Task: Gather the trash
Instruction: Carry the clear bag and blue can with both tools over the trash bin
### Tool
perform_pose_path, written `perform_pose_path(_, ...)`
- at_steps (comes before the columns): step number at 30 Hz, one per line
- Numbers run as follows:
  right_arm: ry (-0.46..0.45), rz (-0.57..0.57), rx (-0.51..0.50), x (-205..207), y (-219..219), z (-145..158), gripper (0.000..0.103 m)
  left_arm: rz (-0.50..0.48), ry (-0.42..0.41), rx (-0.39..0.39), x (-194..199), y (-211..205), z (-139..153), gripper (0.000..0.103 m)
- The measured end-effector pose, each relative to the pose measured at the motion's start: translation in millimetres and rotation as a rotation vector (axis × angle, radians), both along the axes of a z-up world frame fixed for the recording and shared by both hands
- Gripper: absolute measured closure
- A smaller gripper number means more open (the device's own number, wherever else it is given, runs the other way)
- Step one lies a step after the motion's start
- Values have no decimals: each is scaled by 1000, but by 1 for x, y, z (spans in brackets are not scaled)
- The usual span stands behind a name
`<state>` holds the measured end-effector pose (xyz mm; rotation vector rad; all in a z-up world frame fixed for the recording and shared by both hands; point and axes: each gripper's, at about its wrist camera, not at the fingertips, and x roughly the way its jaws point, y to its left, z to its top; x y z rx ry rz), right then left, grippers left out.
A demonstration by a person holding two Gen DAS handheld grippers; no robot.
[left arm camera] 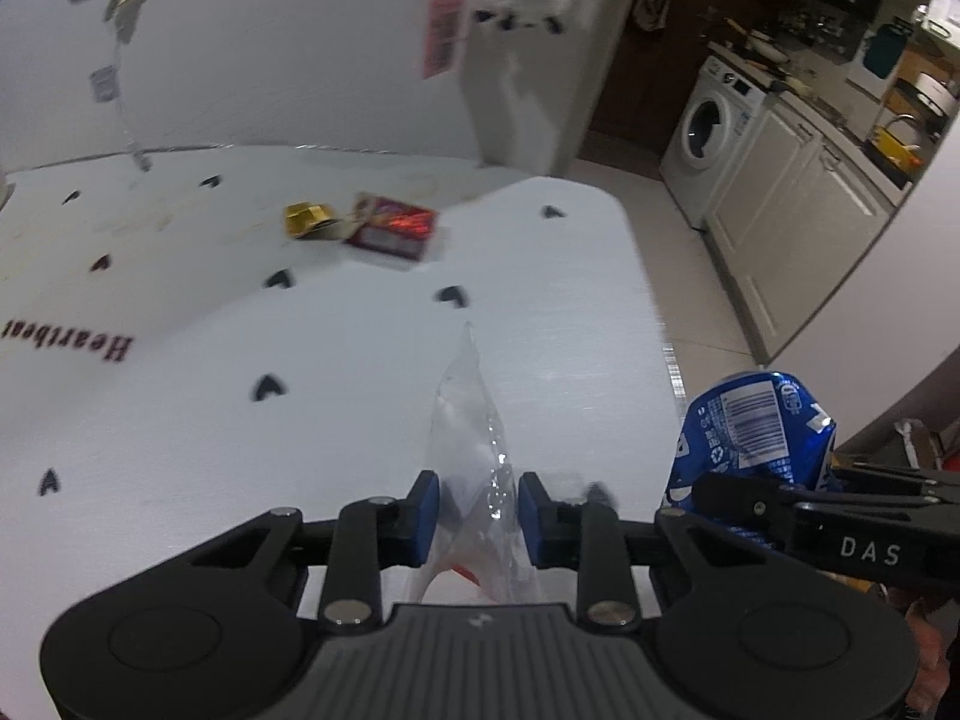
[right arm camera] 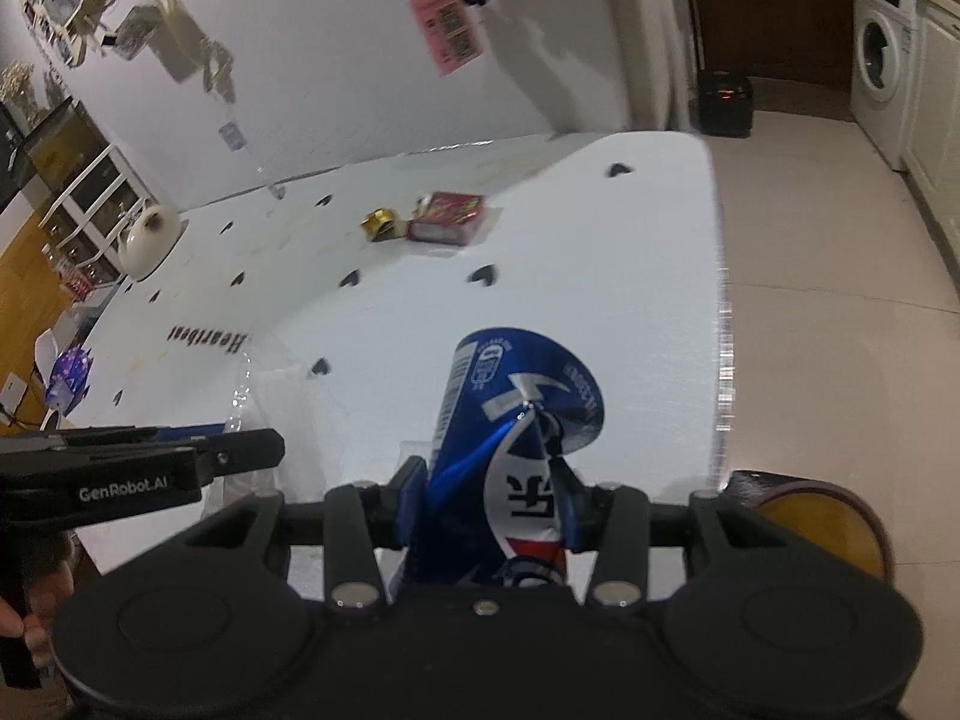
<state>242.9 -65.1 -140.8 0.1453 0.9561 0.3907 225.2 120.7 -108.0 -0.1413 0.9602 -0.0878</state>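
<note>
Trash is split between both hands: the left gripper [left arm camera: 478, 519] pinches a clear plastic wrapper [left arm camera: 471, 456] above the white table [left arm camera: 336, 396], while the right gripper [right arm camera: 489, 510] clamps a crushed blue can [right arm camera: 510, 414]. A gold wrapper [left arm camera: 309, 219] and red box [left arm camera: 393, 228] lie farther back.

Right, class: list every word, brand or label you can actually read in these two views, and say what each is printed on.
"Heartbeat": white tablecloth, upside down to the camera.
"DAS": right gripper body, left wrist view.
"GenRobot.AI": left gripper body, right wrist view.
Crushed blue can: barcode and small print, unreadable.
Pink tag on the wall: blurred.
Red box: blurred.
</note>
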Motion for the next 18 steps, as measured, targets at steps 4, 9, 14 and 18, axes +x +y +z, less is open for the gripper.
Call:
perform_pose_path(4, -11, -30, -2, -4, -39, 5, 58, -22, -12, -14, 0, -40, 4, 74)
perform_pose_path(9, -12, -60, -12, -8, -92, 6, 58, -68, -16, -26, 3, -99, 3, 74)
perform_pose_path(14, 6, -92, -24, -12, -149, -2, 58, -111, 1, -33, 8, -156, -8, 74)
perform_pose_path(18, 23, -116, -34, -13, -190, -12, 58, -150, 30, -33, 15, -199, -22, 74)
